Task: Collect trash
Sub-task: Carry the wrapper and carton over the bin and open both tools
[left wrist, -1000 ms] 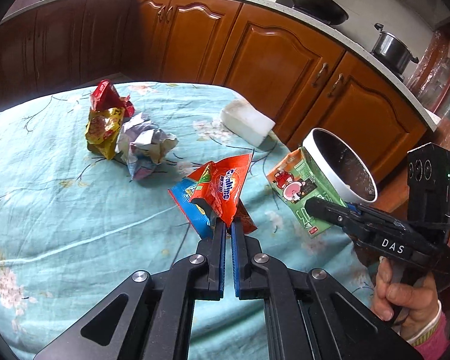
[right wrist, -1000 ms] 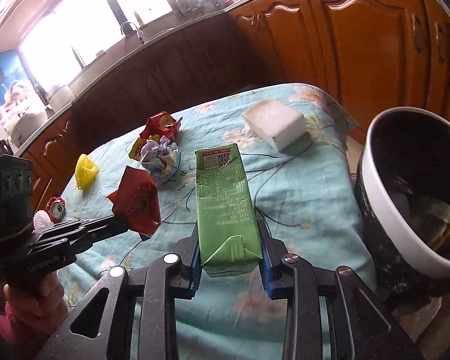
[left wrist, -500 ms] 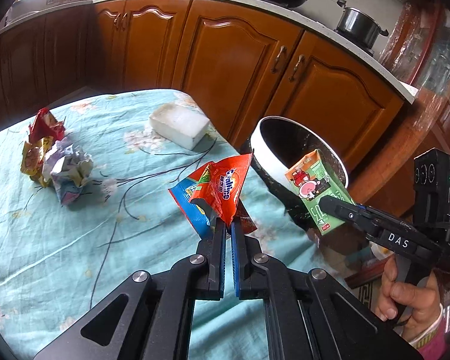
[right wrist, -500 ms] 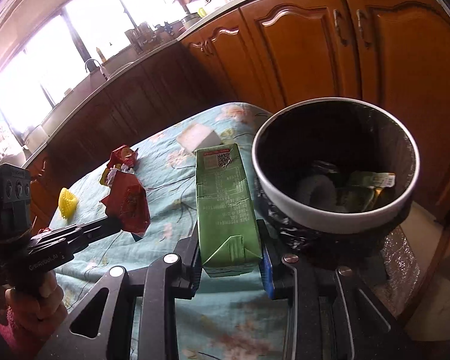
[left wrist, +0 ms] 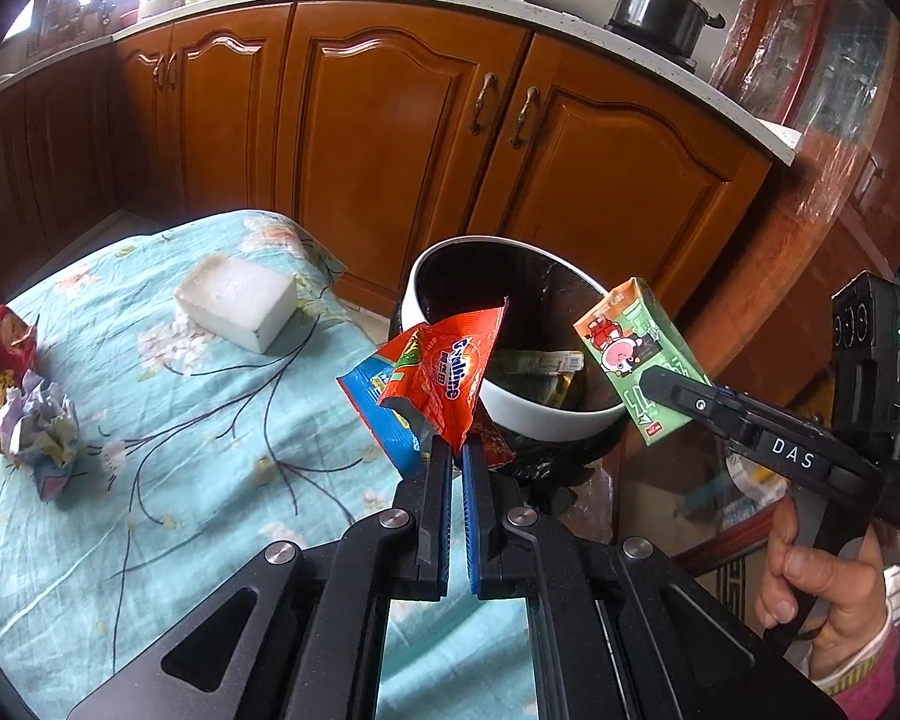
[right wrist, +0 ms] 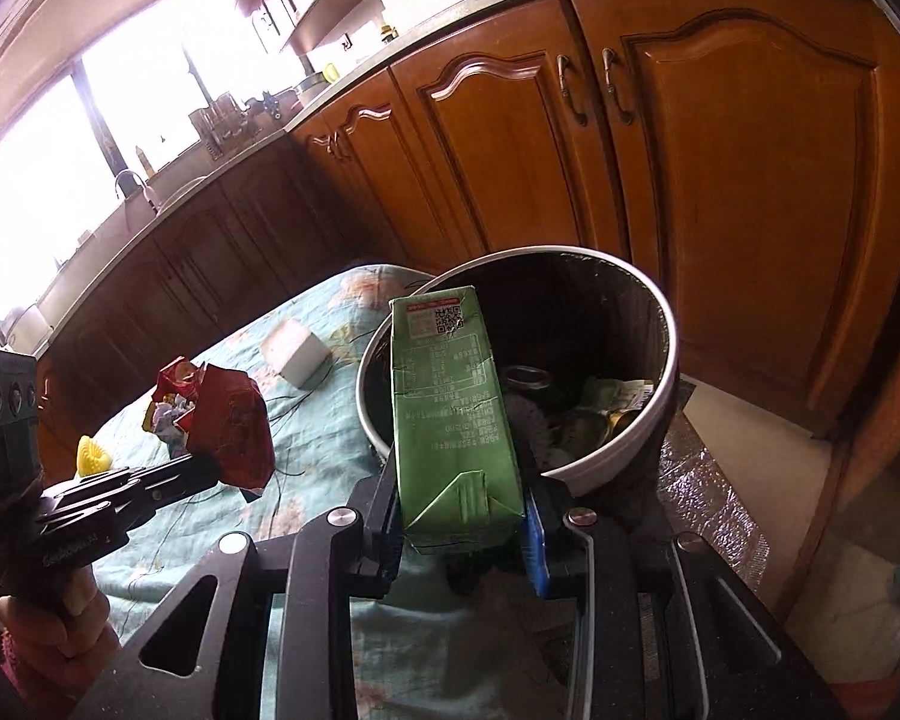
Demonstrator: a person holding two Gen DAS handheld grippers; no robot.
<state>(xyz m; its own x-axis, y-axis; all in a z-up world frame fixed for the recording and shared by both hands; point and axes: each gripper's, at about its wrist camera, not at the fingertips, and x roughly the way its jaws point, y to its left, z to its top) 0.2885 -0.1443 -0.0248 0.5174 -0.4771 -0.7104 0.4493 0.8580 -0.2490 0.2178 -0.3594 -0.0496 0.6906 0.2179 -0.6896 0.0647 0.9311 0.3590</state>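
You held both grippers angled downward beside the white-rimmed bin point(left wrist: 546, 420). Your left gripper point(left wrist: 457, 450) was clamped tight on the bottom corner of a red snack wrapper point(left wrist: 444, 378), raised at the bin's near rim. Your right gripper point(right wrist: 465, 516) pinched a green drink carton point(right wrist: 450, 408) by its base, the carton's top reaching over the bin's opening. Your right hand point(left wrist: 822, 594) gripped its handle.
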